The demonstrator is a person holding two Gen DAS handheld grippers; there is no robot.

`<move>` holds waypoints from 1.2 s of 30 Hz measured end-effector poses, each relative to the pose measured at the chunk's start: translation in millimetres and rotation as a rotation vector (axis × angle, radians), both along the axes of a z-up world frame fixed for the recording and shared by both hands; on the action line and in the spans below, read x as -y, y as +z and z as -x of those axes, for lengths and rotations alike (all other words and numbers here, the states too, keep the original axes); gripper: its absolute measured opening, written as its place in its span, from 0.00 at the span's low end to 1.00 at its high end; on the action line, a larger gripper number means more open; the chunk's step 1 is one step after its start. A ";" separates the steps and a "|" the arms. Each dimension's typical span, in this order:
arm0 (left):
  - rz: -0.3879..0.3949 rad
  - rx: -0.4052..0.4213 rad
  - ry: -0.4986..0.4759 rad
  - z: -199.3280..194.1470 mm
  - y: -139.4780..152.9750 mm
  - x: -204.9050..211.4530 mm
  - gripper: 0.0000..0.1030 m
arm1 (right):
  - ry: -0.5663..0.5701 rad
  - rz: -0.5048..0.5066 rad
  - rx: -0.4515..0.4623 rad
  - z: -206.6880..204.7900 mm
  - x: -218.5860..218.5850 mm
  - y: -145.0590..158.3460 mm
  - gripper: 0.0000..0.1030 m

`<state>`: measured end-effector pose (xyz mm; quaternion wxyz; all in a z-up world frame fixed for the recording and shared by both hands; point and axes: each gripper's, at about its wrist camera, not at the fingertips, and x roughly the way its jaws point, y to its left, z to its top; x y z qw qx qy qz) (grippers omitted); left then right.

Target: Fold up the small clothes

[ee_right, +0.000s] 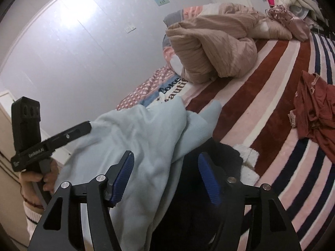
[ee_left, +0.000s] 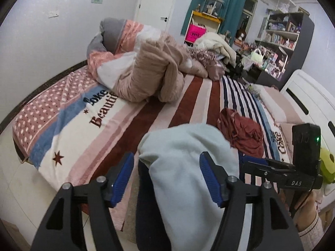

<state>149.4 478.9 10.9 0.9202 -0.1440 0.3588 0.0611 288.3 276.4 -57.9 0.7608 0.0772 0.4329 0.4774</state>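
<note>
A light blue garment (ee_left: 184,146) lies bunched at the near edge of the striped bed, with a dark navy piece (ee_left: 144,175) under it. My left gripper (ee_left: 166,154) is open; the blue cloth sits between its blue pads, with a gap on the left side. In the right wrist view the same blue garment (ee_right: 136,133) drapes over the navy cloth (ee_right: 199,188). My right gripper (ee_right: 165,153) is also open, and the fabric lies loosely between its fingers. A crumpled red garment (ee_left: 242,133) (ee_right: 314,108) lies farther along the bed.
A heap of beige and pink quilts (ee_left: 150,73) fills the far part of the striped blanket (ee_left: 188,100). A white headboard (ee_left: 309,96) stands at the right and cluttered shelves (ee_left: 282,35) behind it. A white fluffy item (ee_right: 247,156) lies beside the navy cloth.
</note>
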 end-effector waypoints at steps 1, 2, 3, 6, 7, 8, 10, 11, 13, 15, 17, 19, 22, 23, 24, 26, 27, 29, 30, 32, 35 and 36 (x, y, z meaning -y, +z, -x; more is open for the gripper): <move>-0.004 0.011 0.002 5.4 6.1 2.6 0.60 | -0.001 -0.001 0.008 1.7 4.3 3.3 0.58; -0.013 0.021 0.000 9.7 11.5 6.3 0.60 | -0.002 -0.002 0.015 3.6 8.8 6.2 0.58; -0.019 0.029 -0.006 12.8 15.3 9.9 0.60 | -0.002 -0.006 0.020 5.5 13.0 8.7 0.58; -0.055 0.067 -0.010 27.4 29.2 29.7 0.60 | -0.002 -0.037 0.024 13.4 30.7 14.2 0.58; -0.059 0.079 -0.007 32.9 32.0 38.1 0.60 | -0.004 -0.045 0.027 17.1 37.2 15.2 0.59; -0.067 0.089 -0.008 37.8 33.9 48.0 0.60 | -0.007 -0.052 0.035 22.3 45.2 15.9 0.59; -0.096 0.104 -0.020 45.4 34.9 69.7 0.61 | -0.007 -0.049 0.060 34.5 61.2 16.3 0.61; -0.106 0.111 -0.026 48.7 34.8 78.1 0.61 | -0.011 -0.041 0.076 41.3 70.3 15.5 0.61; -0.092 0.144 -0.051 57.8 31.9 106.1 0.64 | -0.022 -0.025 0.110 57.3 93.2 11.0 0.61; -0.104 0.175 -0.064 65.0 29.5 129.2 0.67 | -0.038 -0.010 0.136 72.7 117.4 4.7 0.61; -0.152 0.215 -0.075 74.6 25.2 162.7 0.71 | -0.060 0.001 0.150 87.8 145.3 -2.2 0.61; -0.163 0.247 -0.088 80.7 19.7 190.7 0.73 | -0.080 0.002 0.149 103.2 177.0 -9.3 0.61; -0.213 0.284 -0.081 87.6 10.9 230.9 0.75 | -0.146 0.038 0.197 130.9 227.6 -14.5 0.61; -0.227 0.299 -0.081 90.1 8.8 244.4 0.75 | -0.171 0.048 0.218 140.1 242.6 -14.6 0.61; -0.239 0.313 -0.082 92.9 7.2 255.9 0.78 | -0.197 0.060 0.242 151.1 259.5 -14.0 0.61; -0.279 0.353 -0.074 98.6 1.3 283.7 0.84 | -0.250 0.079 0.293 170.6 286.5 -11.6 0.62; -0.296 0.378 -0.074 102.2 -2.5 300.3 0.85 | -0.279 0.087 0.321 180.3 298.8 -9.6 0.64; -0.300 0.411 -0.083 106.0 -8.1 320.7 0.90 | -0.352 0.115 0.397 203.6 322.7 -6.8 0.71; -0.297 0.441 -0.086 109.1 -11.2 334.2 0.94 | -0.392 0.136 0.447 217.0 334.3 -5.0 0.74; -0.305 0.478 -0.082 113.7 -15.4 354.0 0.97 | -0.449 0.165 0.514 235.7 349.1 -1.9 0.75; -0.317 0.518 -0.076 119.1 -21.2 376.9 0.98 | -0.528 0.160 0.581 257.4 369.3 3.5 0.91; -0.314 0.531 -0.086 120.9 -23.5 385.3 0.98 | -0.549 0.153 0.596 263.4 376.1 5.2 0.98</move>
